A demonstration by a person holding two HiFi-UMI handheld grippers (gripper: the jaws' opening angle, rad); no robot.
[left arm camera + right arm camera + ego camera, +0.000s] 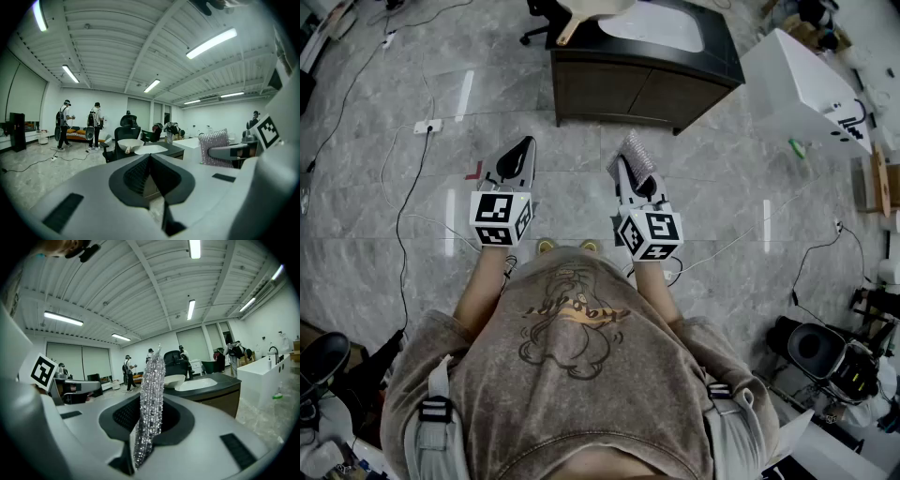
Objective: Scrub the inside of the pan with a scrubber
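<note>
Quick status from my end. The landmark here is the dark, low cabinet [642, 89] standing on the grey marble-tile floor [412, 244]. Both grippers are held over the floor on the near side of that cabinet, well apart from it and pointing roughly level towards it.

The left gripper [150, 161] sits out in front of the cabinet's left corner. Its fingers are pressed together with nothing between them. The right gripper [149, 401] is out in front of the cabinet's middle. Its fingers are clamped on the silvery, sparkly mesh scrubber [151, 394], which stands upright and pokes out well past the fingertips.

The pan I'm meant to scrub is a cream-white round pan with a wooden handle [592, 7]. It sits on the cabinet's top at the far left end, with the handle angled towards the cabinet's left front edge. It's nowhere near the scrubber. Beside it on the same top there's a white oval basin [656, 28].

To the right of the cabinet stands a white box-shaped unit [797, 94]. A few people [65, 124] stand well beyond the cabinet by the back wall.
</note>
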